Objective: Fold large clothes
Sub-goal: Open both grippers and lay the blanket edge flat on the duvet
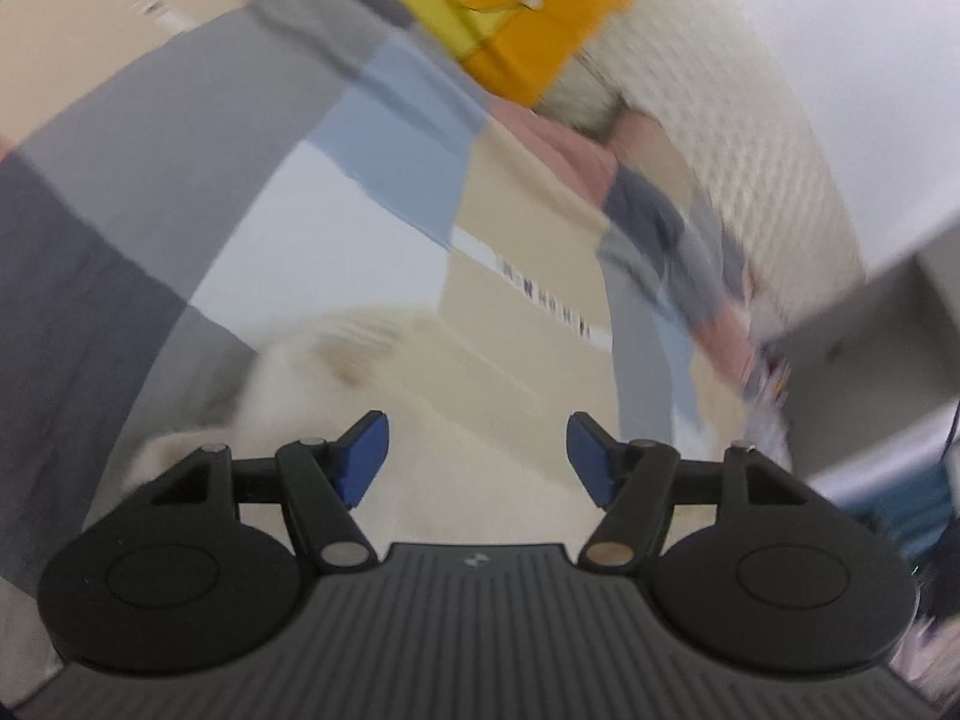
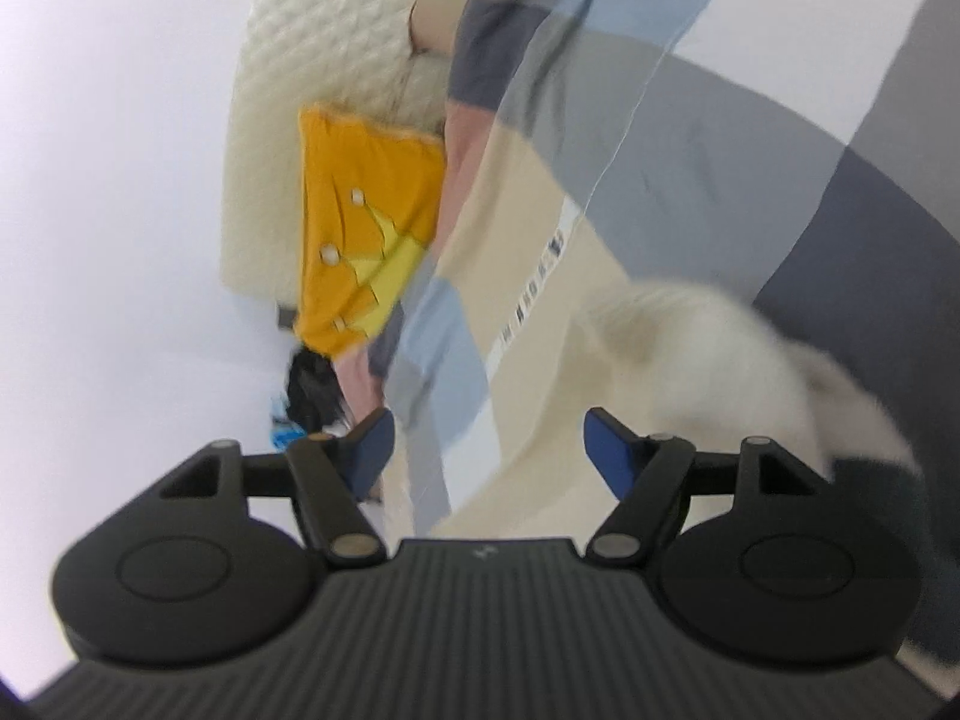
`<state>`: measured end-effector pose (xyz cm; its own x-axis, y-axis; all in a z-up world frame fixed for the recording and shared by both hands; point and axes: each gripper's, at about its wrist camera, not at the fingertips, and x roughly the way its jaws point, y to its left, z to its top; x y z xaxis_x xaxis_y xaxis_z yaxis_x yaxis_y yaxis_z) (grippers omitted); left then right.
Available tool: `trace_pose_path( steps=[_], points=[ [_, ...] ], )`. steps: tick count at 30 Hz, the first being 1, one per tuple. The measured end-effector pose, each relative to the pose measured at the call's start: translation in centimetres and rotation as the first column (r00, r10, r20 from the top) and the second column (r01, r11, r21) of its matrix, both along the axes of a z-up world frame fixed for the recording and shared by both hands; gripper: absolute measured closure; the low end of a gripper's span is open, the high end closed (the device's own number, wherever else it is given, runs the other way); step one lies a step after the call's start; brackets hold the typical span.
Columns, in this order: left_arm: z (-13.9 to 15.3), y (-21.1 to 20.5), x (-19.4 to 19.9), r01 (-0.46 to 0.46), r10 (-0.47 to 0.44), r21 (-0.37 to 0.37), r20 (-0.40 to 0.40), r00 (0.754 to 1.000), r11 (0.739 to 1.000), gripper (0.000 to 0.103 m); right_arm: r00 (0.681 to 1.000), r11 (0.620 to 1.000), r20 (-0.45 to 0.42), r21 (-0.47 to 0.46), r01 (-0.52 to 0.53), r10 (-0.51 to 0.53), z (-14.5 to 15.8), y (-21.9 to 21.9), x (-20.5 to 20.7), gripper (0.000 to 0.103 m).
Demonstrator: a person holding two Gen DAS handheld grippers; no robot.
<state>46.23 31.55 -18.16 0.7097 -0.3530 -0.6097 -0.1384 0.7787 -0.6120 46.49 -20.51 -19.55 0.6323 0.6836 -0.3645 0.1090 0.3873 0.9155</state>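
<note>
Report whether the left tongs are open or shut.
Open. The left tongs show both blue pads set wide apart, with nothing clamped between them; only the fluffy cream garment lies beyond.

Both wrist views look down, sharing the patchwork bedcover (image 1: 180,138).

A bedspread of grey, blue, beige and pink colour blocks (image 2: 690,138) is spread out. At its ten o'clock, an orange-and-yellow cushion (image 2: 366,240) is seen against a cream quilted headboard (image 2: 312,60).

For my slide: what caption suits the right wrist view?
Open right gripper over patchwork bedding, fluffy white garment beside it.
</note>
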Motion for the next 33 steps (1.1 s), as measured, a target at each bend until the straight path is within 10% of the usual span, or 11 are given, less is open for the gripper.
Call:
trace_pose_path(
  steps=[4,8,10,15,33],
  points=[
    [-0.3,-4.6,0.3,0.045,-0.042,0.212,-0.015,0.999,0.976,0.032,0.993,0.973,0.039,-0.207,-0.102,0.113,1.5,2.7,0.2,0.032],
    [-1.6,-6.4,0.7,0.038,-0.036,0.384,-0.012,0.999,0.922,0.032,0.978,0.861,0.051,-0.486,-0.152,0.202,1.2,5.3,1.0,0.055],
    [-2.5,-6.2,1.7,0.026,-0.022,0.419,-0.016,1.0,0.907,0.032,0.976,0.793,0.055,-0.594,-0.138,0.211,0.6,5.8,1.8,0.076],
    [-4.8,-3.4,4.5,-0.021,0.033,0.414,-0.022,0.999,0.91,0.032,0.968,0.674,0.103,-0.734,-0.08,0.227,-1.0,5.6,3.5,0.08],
    [-7.5,-3.1,6.1,-0.004,0.03,0.421,-0.055,0.998,0.907,0.033,0.963,0.64,0.059,-0.757,-0.129,0.263,-5.1,6.2,5.6,0.081]
  ],
)
